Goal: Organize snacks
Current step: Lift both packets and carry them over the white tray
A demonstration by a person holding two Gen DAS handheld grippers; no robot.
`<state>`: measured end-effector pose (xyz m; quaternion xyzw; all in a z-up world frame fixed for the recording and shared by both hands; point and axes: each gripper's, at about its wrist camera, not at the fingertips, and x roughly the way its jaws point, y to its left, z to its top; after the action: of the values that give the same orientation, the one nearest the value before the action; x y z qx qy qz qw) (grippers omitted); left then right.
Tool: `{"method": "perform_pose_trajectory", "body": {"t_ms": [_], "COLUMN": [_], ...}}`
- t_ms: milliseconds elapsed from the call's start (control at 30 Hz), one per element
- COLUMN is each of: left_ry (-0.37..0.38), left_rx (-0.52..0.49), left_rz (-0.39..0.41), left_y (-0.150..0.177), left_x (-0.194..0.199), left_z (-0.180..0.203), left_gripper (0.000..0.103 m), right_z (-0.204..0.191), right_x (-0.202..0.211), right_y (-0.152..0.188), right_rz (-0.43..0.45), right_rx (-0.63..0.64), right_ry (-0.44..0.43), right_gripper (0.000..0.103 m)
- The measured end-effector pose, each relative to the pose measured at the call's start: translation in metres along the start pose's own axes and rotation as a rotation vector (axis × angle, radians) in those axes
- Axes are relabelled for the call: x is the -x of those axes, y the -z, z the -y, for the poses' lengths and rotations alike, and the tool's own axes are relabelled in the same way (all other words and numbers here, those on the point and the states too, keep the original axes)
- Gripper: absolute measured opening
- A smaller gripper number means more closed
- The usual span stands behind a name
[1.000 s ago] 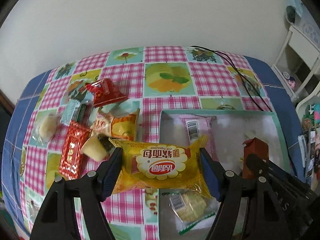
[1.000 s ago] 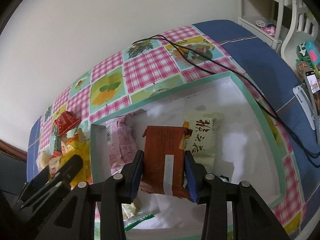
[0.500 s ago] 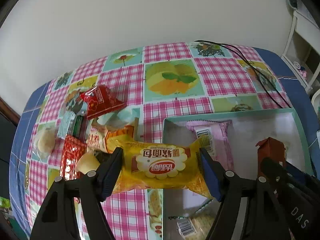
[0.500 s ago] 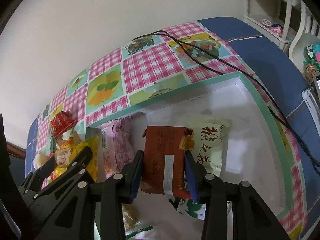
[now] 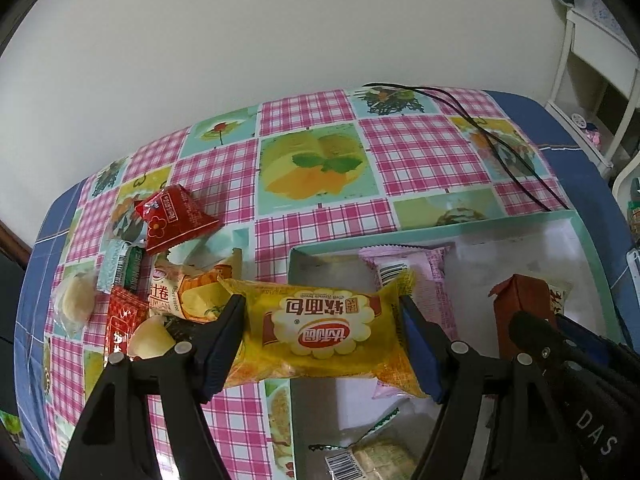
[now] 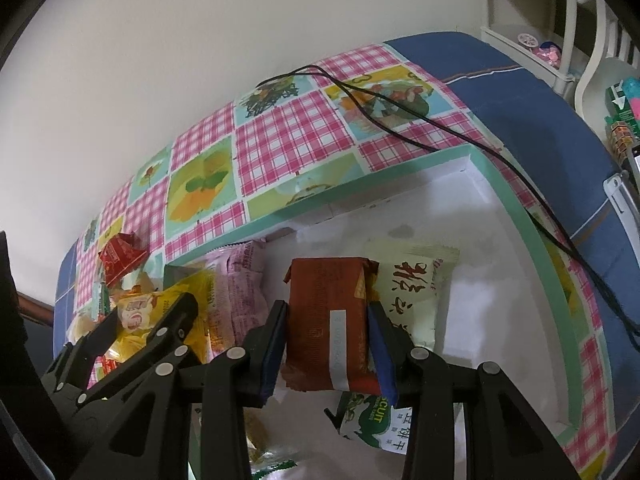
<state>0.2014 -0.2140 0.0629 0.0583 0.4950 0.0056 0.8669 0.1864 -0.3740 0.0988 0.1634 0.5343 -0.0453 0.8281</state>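
Yellow crinkly bread packet hangs in the left tongs over the green-rimmed white box; right tongs clamp a brown wrapped bar. Tongs crowd together, a clash could drop both.

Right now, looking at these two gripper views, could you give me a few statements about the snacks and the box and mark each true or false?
1. The left gripper is clamped on a yellow bread packet. True.
2. The right gripper is open and holds nothing. False: it is shut on a brown packet.
3. A pink packet lies inside the white box. True.
4. The red triangular packet lies inside the box. False: it lies on the checkered tablecloth, left of the box.
5. A black cable runs across the tablecloth past the box. True.
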Motion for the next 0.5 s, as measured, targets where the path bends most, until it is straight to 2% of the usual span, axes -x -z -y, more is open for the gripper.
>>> {"method": "perform_pose_trajectory", "body": {"t_ms": [200,500], "left_ry": [0.039,0.167], "left_rx": [0.028,0.123], "left_rz": [-0.010,-0.043], "left_y": [-0.002,-0.005], "left_x": [0.001,0.008], "left_z": [-0.004,-0.019], "left_gripper": [0.076,0.080], "right_z": [-0.001,-0.007], "right_x": [0.002,0.019], "right_y": [0.000,-0.004], "right_rz": [0.003,0.029], "right_rx": [0.001,0.009], "right_ry": [-0.001,-0.008], "right_gripper": [0.042,0.043]}}
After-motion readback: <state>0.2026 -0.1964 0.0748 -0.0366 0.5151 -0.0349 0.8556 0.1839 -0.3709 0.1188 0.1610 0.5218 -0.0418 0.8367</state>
